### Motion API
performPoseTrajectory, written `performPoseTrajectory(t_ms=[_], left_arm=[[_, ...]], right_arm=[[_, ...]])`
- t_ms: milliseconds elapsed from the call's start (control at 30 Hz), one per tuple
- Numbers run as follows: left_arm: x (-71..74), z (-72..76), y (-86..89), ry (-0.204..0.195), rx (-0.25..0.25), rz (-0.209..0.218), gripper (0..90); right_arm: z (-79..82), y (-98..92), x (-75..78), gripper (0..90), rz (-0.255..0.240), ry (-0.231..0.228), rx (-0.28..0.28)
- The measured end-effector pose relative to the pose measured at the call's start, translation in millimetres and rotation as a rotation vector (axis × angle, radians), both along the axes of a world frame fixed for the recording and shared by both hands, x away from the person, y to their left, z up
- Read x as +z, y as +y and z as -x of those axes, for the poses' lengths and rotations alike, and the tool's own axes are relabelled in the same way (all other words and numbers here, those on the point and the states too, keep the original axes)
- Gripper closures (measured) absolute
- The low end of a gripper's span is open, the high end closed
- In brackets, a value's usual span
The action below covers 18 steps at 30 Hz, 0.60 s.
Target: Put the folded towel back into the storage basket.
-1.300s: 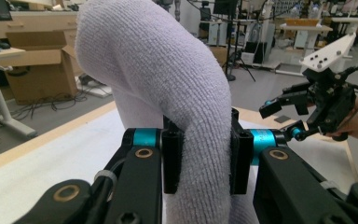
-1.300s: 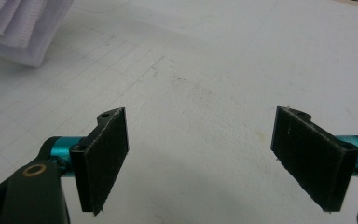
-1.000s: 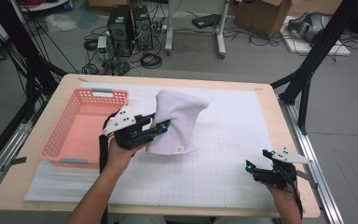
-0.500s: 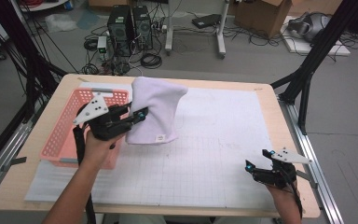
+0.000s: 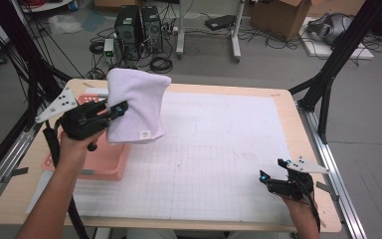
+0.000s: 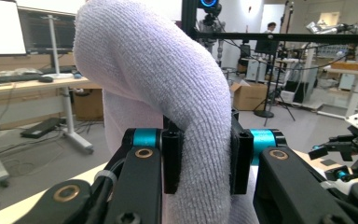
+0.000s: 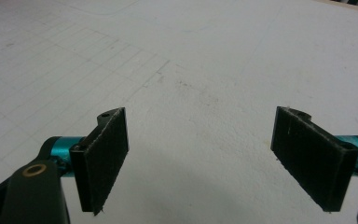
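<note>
A folded pale lilac towel hangs in the air above the pink basket at the table's left. My left gripper is shut on the towel's left edge, and the cloth droops to the right with a small label at its lower edge. In the left gripper view the towel rises as a thick roll pinched between both black pads. My right gripper rests near the table's front right corner, open. The right gripper view has its jaws wide apart over the white mat, with nothing between them.
A white gridded mat covers most of the wooden table. Black frame legs stand at the far left and right. Computers, cables and boxes lie on the floor beyond the table's far edge.
My left gripper carried the towel leftward and a little upward, from the mat's middle left to above the basket. The right gripper stayed where it was.
</note>
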<state>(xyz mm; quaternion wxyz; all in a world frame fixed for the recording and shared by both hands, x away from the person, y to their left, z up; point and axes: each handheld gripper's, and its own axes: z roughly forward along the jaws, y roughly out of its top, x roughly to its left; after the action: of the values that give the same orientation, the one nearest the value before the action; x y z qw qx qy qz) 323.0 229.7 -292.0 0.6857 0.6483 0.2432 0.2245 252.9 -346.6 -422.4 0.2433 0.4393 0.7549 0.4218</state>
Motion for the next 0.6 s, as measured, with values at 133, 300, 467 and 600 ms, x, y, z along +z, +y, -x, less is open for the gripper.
performPoseTrajectory(t_ms=[133,300,467,600], left_arm=[[3.2,0.8,18.2,0.003,0.026,0.019,72.8],[5.2,0.7,38.3,0.005,0.054,0.03,72.8],[3.5,-0.5,57.6,0.018,0.078,0.042,72.8],[0.3,-2.0,68.2,0.029,0.096,0.048,72.8]], right_arm=[[-0.7,1.2,0.5,17.8,0.003,-0.005,0.002],[-0.7,2.6,0.6,17.8,0.005,-0.006,0.003],[-1.0,4.2,0.2,17.9,0.009,-0.002,0.005],[-1.1,4.6,0.1,17.9,0.013,-0.007,0.008]])
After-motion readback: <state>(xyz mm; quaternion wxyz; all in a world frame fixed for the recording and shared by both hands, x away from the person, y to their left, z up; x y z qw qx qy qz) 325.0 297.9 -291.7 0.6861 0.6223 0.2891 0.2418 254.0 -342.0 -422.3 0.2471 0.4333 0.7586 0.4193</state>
